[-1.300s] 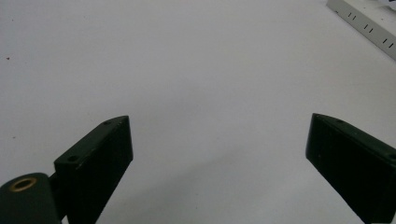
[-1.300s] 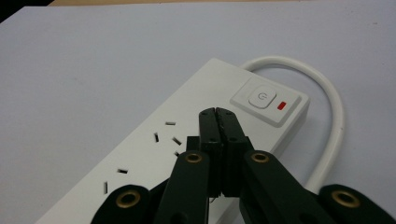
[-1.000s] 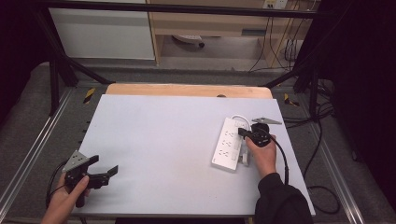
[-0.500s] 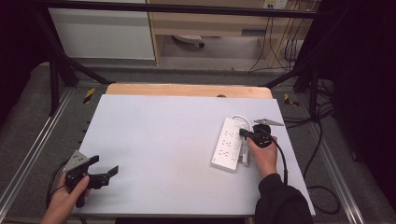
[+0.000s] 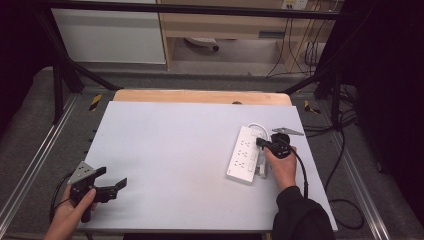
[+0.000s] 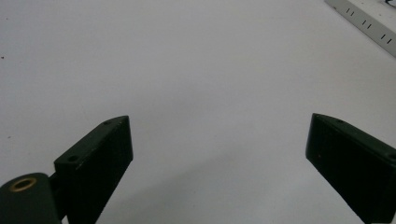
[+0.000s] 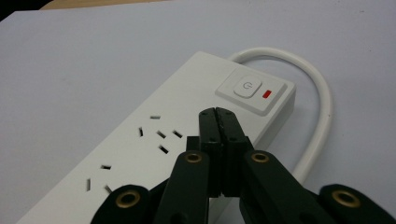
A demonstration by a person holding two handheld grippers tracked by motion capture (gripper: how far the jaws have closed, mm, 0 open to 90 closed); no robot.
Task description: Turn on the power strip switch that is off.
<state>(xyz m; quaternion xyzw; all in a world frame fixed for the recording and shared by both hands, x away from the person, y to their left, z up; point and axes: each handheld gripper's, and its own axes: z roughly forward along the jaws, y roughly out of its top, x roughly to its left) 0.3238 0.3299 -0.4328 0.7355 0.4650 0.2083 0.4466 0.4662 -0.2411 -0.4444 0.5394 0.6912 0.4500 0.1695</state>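
A white power strip [image 5: 245, 152] lies at the right of the white table [image 5: 175, 145], its far end carrying a power button [image 7: 247, 87] with a red indicator [image 7: 267, 94]. A white cable [image 7: 322, 112] loops out from that end. My right gripper [image 5: 261, 143] is shut with nothing between its jaws; its tips [image 7: 217, 113] hover over the strip just short of the button. My left gripper [image 5: 111, 181] rests at the table's front left, jaws wide apart and holding nothing. A corner of the power strip [image 6: 369, 23] appears at the top right of the left gripper view.
A wooden board [image 5: 200, 96] edges the table's far side. Black frame bars [image 5: 60, 75] and cables [image 5: 300, 45] stand beyond the table. A black cable [image 5: 302, 170] trails from my right gripper off the right edge.
The right gripper has edged slightly along the power strip toward its button end. The left gripper has stayed almost where it was.
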